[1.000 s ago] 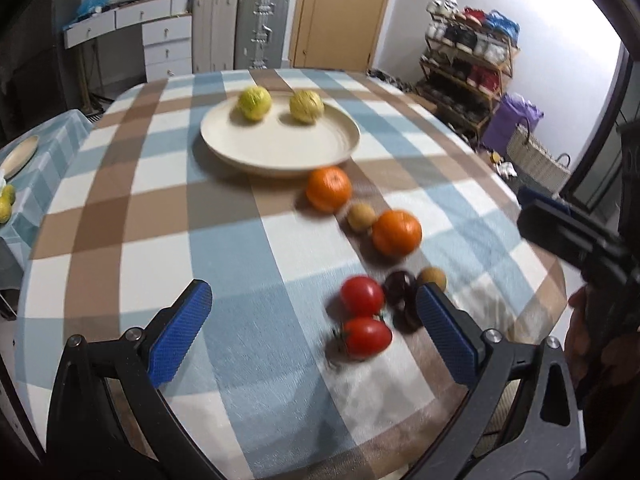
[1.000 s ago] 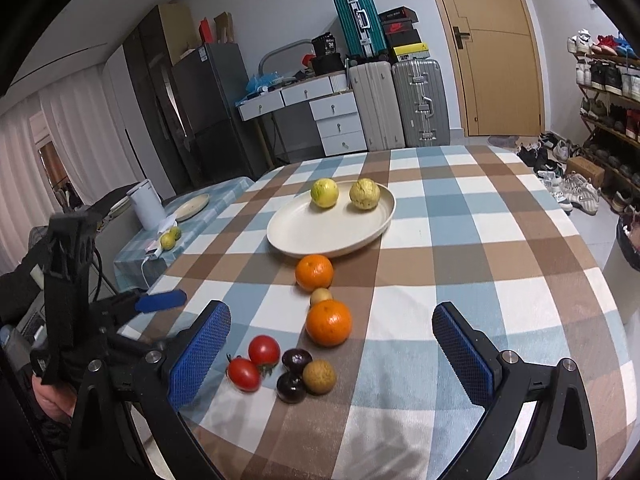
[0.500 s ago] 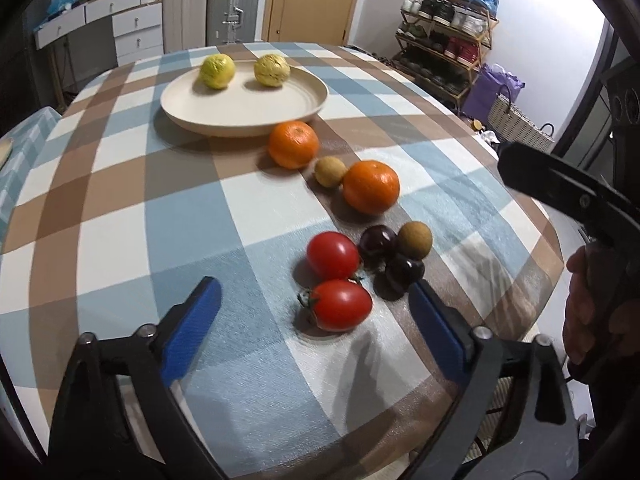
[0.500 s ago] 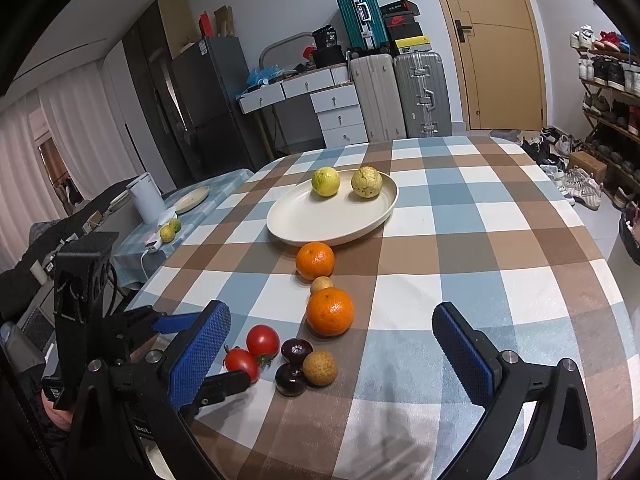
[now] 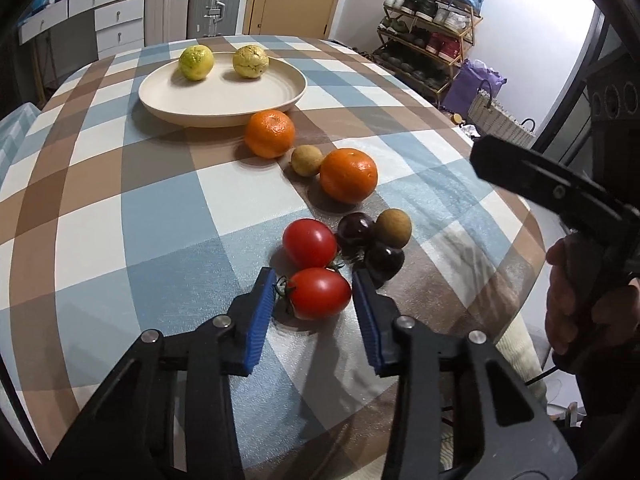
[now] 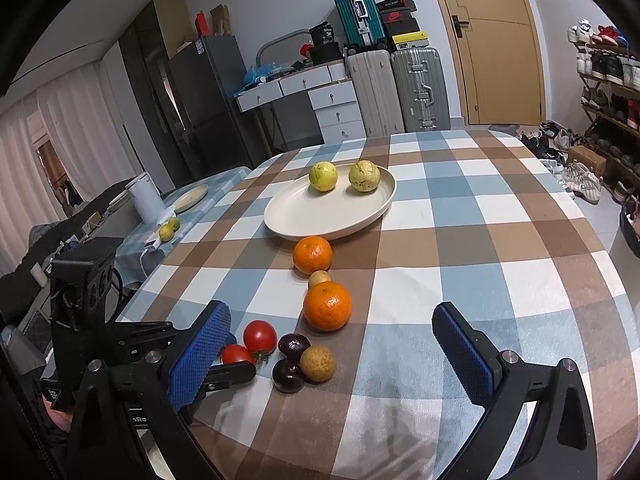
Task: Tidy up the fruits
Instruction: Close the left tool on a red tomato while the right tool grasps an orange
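Note:
A cream plate (image 5: 224,96) holds two yellow-green fruits (image 5: 196,62) at the far side of the checked table. Two oranges (image 5: 349,176), two small brown fruits (image 5: 394,227), two dark plums (image 5: 355,230) and two tomatoes lie in a line toward me. My left gripper (image 5: 314,300) has its blue pads on either side of the near tomato (image 5: 319,293), narrowed around it; the right pad touches it, a small gap shows at the left. My right gripper (image 6: 340,354) is wide open and empty, above the table's near edge, behind the plums (image 6: 289,374).
The round table's edge (image 5: 532,240) runs close on the right of the fruit. A side table (image 6: 188,208) with a kettle, a small plate and lemons stands to the left. Suitcases, drawers and a shoe rack line the room behind.
My left gripper has come down and forward to the near tomato and narrowed its jaws around it. The right gripper has stayed nearly still and open.

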A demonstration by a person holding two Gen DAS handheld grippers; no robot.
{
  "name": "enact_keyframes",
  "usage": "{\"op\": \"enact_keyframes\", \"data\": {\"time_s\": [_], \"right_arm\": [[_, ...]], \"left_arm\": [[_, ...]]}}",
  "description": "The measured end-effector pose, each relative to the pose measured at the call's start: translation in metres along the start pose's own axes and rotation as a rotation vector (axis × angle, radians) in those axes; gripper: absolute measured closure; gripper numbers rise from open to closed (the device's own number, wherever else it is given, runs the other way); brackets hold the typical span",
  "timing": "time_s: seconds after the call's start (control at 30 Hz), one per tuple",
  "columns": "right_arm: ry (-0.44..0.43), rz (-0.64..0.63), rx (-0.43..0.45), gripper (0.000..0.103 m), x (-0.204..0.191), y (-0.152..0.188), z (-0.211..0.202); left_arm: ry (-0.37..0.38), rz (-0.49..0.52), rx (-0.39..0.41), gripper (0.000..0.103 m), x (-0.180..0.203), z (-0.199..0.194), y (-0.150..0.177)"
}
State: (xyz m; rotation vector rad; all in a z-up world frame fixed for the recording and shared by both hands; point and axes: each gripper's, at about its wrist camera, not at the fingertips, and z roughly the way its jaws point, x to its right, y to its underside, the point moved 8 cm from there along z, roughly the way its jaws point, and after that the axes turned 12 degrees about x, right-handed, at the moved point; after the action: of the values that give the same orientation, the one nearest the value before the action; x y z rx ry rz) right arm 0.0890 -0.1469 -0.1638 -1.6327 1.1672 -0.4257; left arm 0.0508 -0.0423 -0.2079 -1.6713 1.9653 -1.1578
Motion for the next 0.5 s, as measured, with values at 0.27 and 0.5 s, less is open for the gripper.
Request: {"op": "enact_keyframes", "data": {"time_s": [0.27, 0.5], "right_arm": [[0.005, 0.009, -0.009, 0.0, 0.0018, 0.0026, 0.0026], [0.007, 0.016, -0.021, 0.0, 0.003, 0.004, 0.0068]], "left_arm": [[0.035, -0.026, 0.003, 0.074, -0.0006, -0.0055, 0.0004], [0.043, -0.032, 0.013, 0.076, -0.0028, -0.0101, 0.0008]]}}
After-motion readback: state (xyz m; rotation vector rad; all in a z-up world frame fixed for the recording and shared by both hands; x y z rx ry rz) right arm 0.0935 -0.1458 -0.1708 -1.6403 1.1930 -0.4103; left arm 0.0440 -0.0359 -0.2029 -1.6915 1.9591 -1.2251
